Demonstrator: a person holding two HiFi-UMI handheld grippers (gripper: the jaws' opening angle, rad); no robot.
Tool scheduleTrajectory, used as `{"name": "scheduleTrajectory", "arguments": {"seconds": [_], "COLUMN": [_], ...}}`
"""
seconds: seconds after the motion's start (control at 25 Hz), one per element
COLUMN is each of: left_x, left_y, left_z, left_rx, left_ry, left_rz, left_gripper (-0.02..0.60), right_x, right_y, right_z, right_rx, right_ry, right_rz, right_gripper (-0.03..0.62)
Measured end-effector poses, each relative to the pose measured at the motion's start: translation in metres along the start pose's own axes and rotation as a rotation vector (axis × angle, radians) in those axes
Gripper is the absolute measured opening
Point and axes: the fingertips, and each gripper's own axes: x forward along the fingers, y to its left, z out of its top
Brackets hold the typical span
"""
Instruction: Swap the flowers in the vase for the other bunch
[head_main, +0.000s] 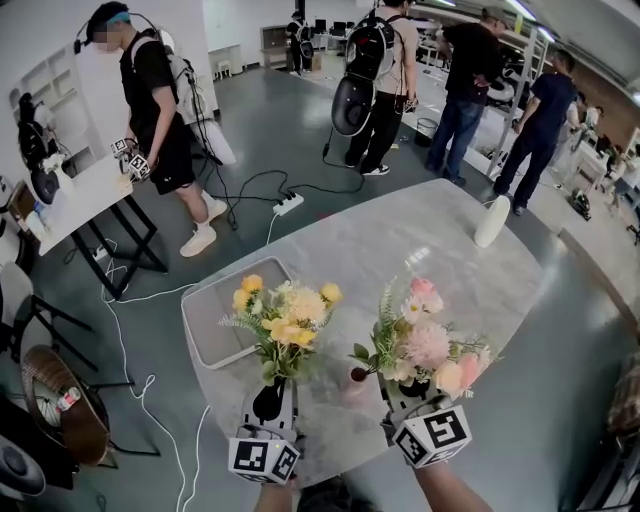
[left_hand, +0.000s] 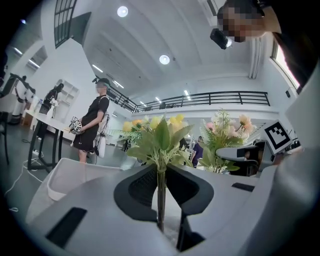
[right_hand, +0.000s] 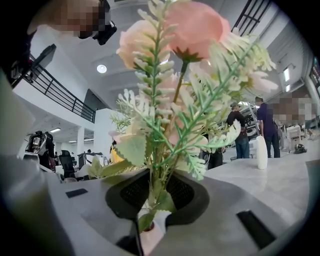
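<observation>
Head view: left gripper (head_main: 271, 392) clamps the yellow flower bunch (head_main: 285, 318) by its stems, right gripper (head_main: 408, 390) clamps the pink flower bunch (head_main: 425, 340). Both bunches stand upright over the near edge of the marble table (head_main: 400, 235). A small pink vase (head_main: 357, 379) stands between the two grippers, just beside the right one. A grey tray (head_main: 212, 335) lies past the yellow bunch. Left gripper view: jaws narrow, pads pinching one thin green stem (left_hand: 161, 200), blooms well above the jaws and nothing below them but tabletop. Right gripper view: jaws narrow on a looser cluster of stems and leaves, and the vase mouth sits directly under them with a leaf over it (how deep the stems go, I cannot tell). Judgement: the step in hand is at the vase, with the pink bunch. Keep the stems gathered and plumb over the narrow mouth. The vase looks light and tippy, so avoid side load. Hold the yellow bunch clear to the left, and loosen the right pinch only once the stems rest inside.
</observation>
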Motion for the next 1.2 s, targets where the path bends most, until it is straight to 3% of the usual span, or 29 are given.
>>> {"name": "scheduleTrajectory", "arguments": {"seconds": [0.6,1.2], "left_x": [0.003,0.003], "left_y": [0.004,0.003], "left_z": [-0.010,-0.007], "left_rx": [-0.017,-0.024], "left_ry": [0.000,-0.008], "left_rz": [0.003,0.003], "left_gripper": [0.063,0.063], "right_x": [0.010,0.012], "right_y": [0.001,0.011], "right_z": [-0.034,-0.042], "right_rx": [-0.013,-0.037], "right_ry": [0.056,0.080], "right_rz": [0.013,0.046], "right_gripper": [0.087,0.087]}}
